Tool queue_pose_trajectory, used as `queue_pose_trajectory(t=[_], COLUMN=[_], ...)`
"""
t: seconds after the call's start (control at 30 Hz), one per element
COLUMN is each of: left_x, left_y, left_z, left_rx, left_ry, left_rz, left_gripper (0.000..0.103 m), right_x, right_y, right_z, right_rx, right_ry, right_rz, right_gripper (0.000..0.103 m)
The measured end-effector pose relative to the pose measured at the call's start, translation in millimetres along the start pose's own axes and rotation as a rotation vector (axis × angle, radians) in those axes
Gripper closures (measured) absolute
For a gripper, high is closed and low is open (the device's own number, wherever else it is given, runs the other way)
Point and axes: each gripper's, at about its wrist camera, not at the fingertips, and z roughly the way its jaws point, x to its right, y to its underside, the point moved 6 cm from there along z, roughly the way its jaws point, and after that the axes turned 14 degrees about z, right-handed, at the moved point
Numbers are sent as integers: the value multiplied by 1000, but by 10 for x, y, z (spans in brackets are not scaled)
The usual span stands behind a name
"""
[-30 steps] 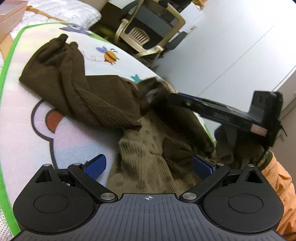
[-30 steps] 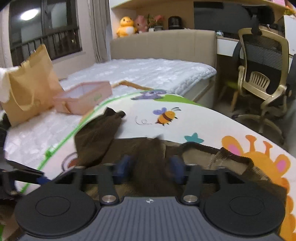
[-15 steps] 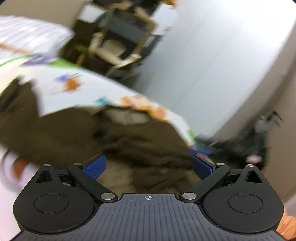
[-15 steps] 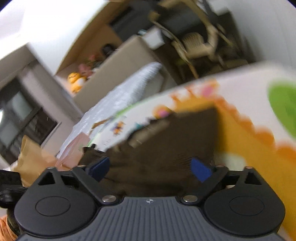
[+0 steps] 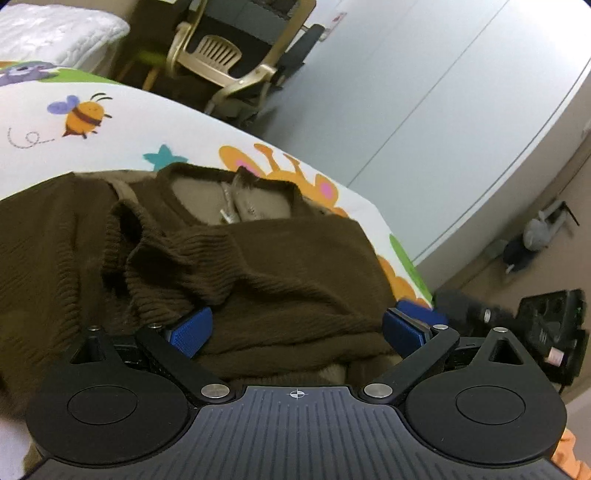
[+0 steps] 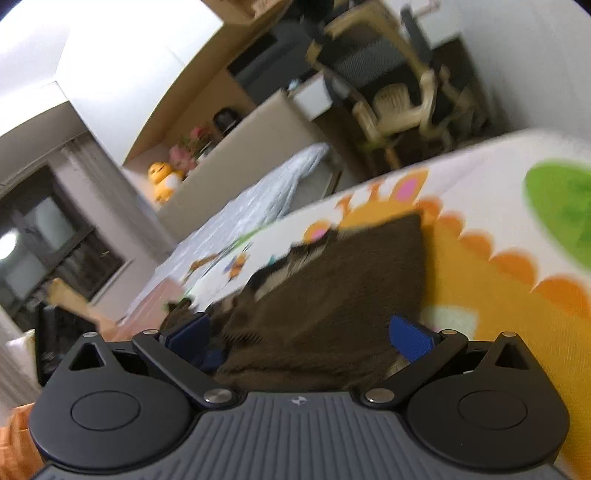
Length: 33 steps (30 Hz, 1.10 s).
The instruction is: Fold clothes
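A dark brown ribbed sweater (image 5: 258, 266) with a tan inner neckline lies on the cartoon-print mat (image 5: 147, 122), one sleeve folded across its body. My left gripper (image 5: 295, 328) hovers low over the sweater's near edge. It is open, and the fabric lies loose between its blue pads (image 5: 188, 330). In the right wrist view the sweater (image 6: 332, 295) is blurred on the mat (image 6: 498, 295). The right gripper (image 6: 299, 336) is rolled to one side and its jaws are opening. The sweater's edge lies between the pads, which do not press on it.
A beige chair (image 5: 221, 55) and a bed with a white quilt (image 5: 55, 33) stand beyond the mat. The mat's right edge drops to the floor. The right gripper's black housing (image 5: 546, 332) sits just off that edge. Plush toys (image 6: 162, 181) sit on a far shelf.
The right gripper, shut on sweater fabric a second ago, has swung to the sweater's right side, rolled and opened. The left gripper slid sideways toward the neckline. A sleeve now lies across the body.
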Motion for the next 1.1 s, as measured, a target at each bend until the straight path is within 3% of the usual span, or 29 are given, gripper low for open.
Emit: queue_pose_trajectory(t=[0.1,0.23,0.33,0.43,0.47,0.53,0.57,0.6,0.67,0.77,0.93,0.97,1.03,1.07,1.1], left_x=[24,66,59,-74,-175,-430,-567,-704,-935,-1179,-1334,-1328,-1292,-1283,-1269], left_y=[73,117,47,-145,-204,-259,-268,-278,-245,-181,-179,-189,-193,-188,-199], left_z=[-67,-167,-403,-712,-773,-806,-801,-796,-737,-662,-610,-601,-598,-586,-578], left_rx=[-4,-17,39,117,110,78,61,44,-6,-52,-58,-56,-57,-69,-72], left_ry=[-9,-44,-157,-429,-526,-640,-679,-718,-756,-775,-837,-838,-846,-860,-863], left_rz=[12,10,33,135,161,165,161,157,139,107,157,178,219,241,254], left_gripper=[2,2,2,2,2,3,6,20,38,33,32,40,69,94,93], right_x=[10,53,43,56,59,59,59,59,58,59,55,54,61,65,69], right_y=[-9,87,104,102,102,105,106,107,107,110,109,110,107,104,101], right_z=[-2,223,248,243,241,240,239,237,233,231,231,231,224,219,214], right_rx=[63,-20,-32,-33,-33,-33,-33,-32,-32,-30,-28,-28,-26,-26,-25], right_ry=[152,306,327,321,319,319,319,319,317,316,314,313,307,304,299], right_rz=[-97,-173,-197,-188,-186,-187,-186,-186,-184,-182,-177,-175,-167,-162,-156], right_gripper=[0,0,0,0,0,0,0,0,0,0,0,0,0,0,0])
